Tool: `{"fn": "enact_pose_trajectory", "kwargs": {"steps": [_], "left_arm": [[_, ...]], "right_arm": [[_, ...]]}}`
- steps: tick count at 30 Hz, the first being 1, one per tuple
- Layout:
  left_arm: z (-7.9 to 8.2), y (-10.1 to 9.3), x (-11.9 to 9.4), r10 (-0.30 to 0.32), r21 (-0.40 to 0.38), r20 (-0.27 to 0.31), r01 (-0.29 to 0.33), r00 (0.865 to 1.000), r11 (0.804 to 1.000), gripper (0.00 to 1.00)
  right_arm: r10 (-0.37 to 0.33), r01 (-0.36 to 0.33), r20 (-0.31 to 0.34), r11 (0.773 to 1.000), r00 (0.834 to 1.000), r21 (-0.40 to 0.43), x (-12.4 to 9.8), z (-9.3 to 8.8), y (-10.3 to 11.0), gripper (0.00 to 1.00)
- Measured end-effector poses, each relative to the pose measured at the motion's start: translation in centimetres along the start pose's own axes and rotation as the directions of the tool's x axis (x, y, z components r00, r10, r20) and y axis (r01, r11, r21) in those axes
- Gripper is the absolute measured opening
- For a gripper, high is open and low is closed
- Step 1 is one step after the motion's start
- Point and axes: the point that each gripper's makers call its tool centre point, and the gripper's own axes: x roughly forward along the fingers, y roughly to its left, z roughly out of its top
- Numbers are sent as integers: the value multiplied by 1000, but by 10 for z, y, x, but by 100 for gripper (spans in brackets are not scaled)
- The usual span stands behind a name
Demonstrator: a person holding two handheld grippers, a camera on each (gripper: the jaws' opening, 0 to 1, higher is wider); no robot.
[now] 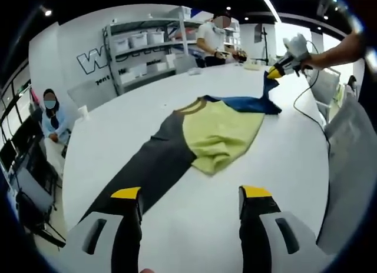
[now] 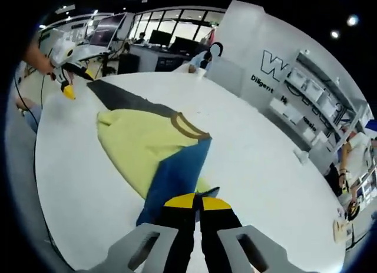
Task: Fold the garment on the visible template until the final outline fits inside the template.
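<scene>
Early in the fold: the garment (image 1: pixel 218 132) lies mid-bench (image 1: pixel 283 185), its blue part lifted at 1 o'clock by the right gripper (image 2: pixel 197 201), jaws apparently clenched on it; left gripper (image 1: pixel 191 193) released, template unclear.

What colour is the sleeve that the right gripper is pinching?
Blue. The sleeve shows best in the right gripper view, between the right gripper jaws.

Bright overhead ceiling lights (image 1: pixel 268 3), soft shadows, strong fisheye bending at edges.

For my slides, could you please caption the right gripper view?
Right gripper shut on the blue sleeve of a yellow shirt on a white table.
</scene>
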Motion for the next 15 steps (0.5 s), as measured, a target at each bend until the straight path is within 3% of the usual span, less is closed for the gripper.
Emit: {"fn": "enact_pose_trajectory", "kwargs": {"steps": [15], "left_arm": [[4, -3, 1, -1, 1, 4, 1, 1000, 1000, 68]], "right_arm": [[-76, 80, 54, 994, 996, -72, -15, 31, -54, 0]]}}
